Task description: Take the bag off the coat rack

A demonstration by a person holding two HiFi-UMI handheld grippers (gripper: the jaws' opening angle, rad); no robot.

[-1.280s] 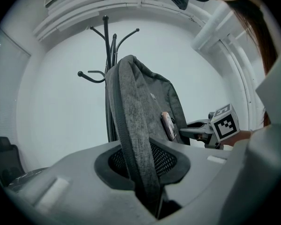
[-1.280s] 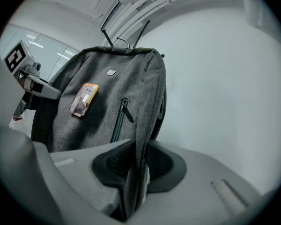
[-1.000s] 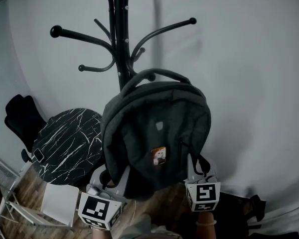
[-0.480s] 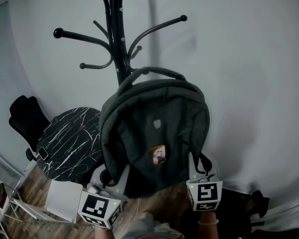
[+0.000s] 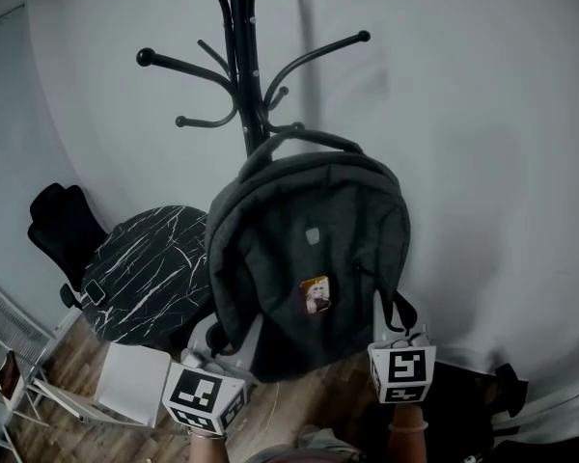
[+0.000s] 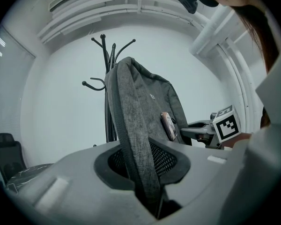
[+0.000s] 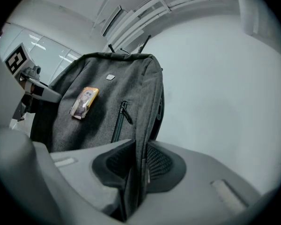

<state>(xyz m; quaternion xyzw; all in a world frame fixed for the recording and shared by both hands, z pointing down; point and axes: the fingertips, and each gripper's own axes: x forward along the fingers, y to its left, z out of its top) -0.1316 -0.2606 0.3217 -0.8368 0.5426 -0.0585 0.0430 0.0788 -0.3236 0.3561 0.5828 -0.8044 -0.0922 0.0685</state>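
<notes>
- The bag (image 5: 309,249), a dark grey backpack, hangs upright in front of the coat rack (image 5: 241,56), with its top handle (image 5: 304,139) right at a short lower hook (image 5: 288,126); from the head view I cannot tell whether the loop is over the hook or just clear of it
- The left gripper (image 5: 230,339) has its jaws clamped on the bag's lower left side edge, grey fabric pinched between the pads
- The right gripper (image 5: 391,312) has its jaws clamped on the lower right side edge, beside the zip pull (image 7: 124,111)
- The step in hand looks like the lift-off: raise both sides together so the handle rises above the hook tip, then draw the bag straight back towards the body
- Keep the two grips level; with both holds low on the bag, the top may flop forward and snag the handle on the hook again
- Bring it away to the right or centre, since the black marbled counter (image 5: 150,268) stands just beside the bag on the left
- Markings: a small shield-shaped badge (image 7: 111,77) sits high on the front, too small to read
- A small yellowish tag (image 7: 84,102) with a picture sits mid-front; no writing can be made out
- Each gripper's cube bears only black-and-white square markers, no words
</notes>
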